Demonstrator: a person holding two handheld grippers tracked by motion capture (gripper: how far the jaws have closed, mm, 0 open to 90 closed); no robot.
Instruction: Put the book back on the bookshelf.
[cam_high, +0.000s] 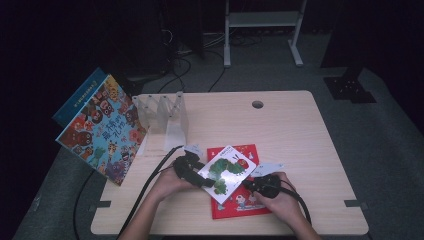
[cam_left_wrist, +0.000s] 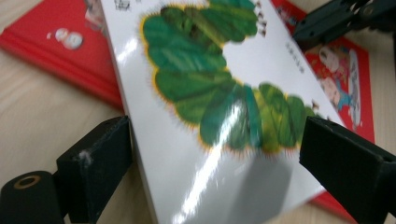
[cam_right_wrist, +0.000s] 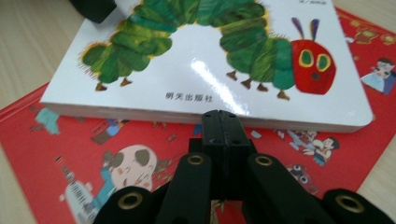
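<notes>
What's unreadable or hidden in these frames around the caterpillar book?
- Red book: much of its cover lies under the caterpillar book in the high view.
- Left gripper: whether its fingers touch the book edges is unclear; that gripper's view is blurred.
- Right gripper: the closed fingers' tips meet the book's edge; contact cannot be told.
- Title text: too small in the high view.

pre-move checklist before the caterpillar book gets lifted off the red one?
1. Left hand-held gripper straddles the caterpillar book: ok, jaws open on either side of one end.
2. Left jaws clamped on the book: not ok, gaps remain at both edges.
3. Right hand-held gripper placed to help: ok, jaws shut, tips at the book's long edge.
4. Right tips actually touching that edge: cannot tell.
5. Red book flat on the table: ok.
6. Clear rack has free slots: ok, dividers look empty.
</notes>
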